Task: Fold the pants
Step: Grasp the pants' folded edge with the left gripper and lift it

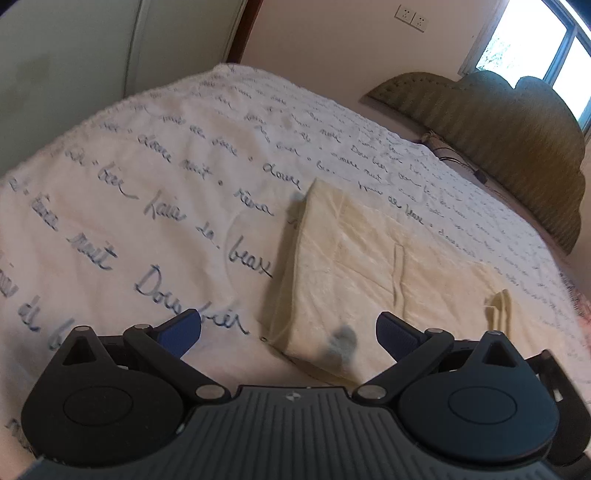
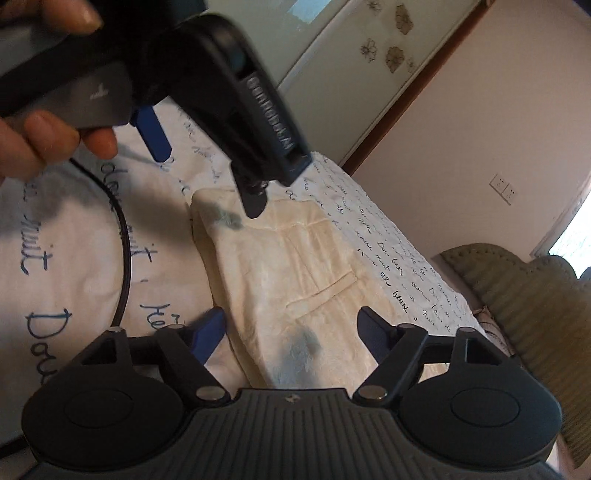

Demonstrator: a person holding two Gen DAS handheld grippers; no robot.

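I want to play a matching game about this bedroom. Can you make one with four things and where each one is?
Things:
1. cream folded pants
2. white bedspread with blue handwriting
3. olive green padded headboard
4. white wall sockets

Places:
A. against the wall at the bed's end
B. spread over the whole bed
C. lying on top of the bedspread
D. high on the wall

Pairs: 1-C, 2-B, 3-A, 4-D

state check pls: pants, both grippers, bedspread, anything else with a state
pants: cream, folded into a flat stack, lying on the bedspread, not gripped
left gripper: open, above the pants' near edge, nothing between its fingers
right gripper: open, over the pants, holding nothing
bedspread: spread out flat
window: daylight coming through
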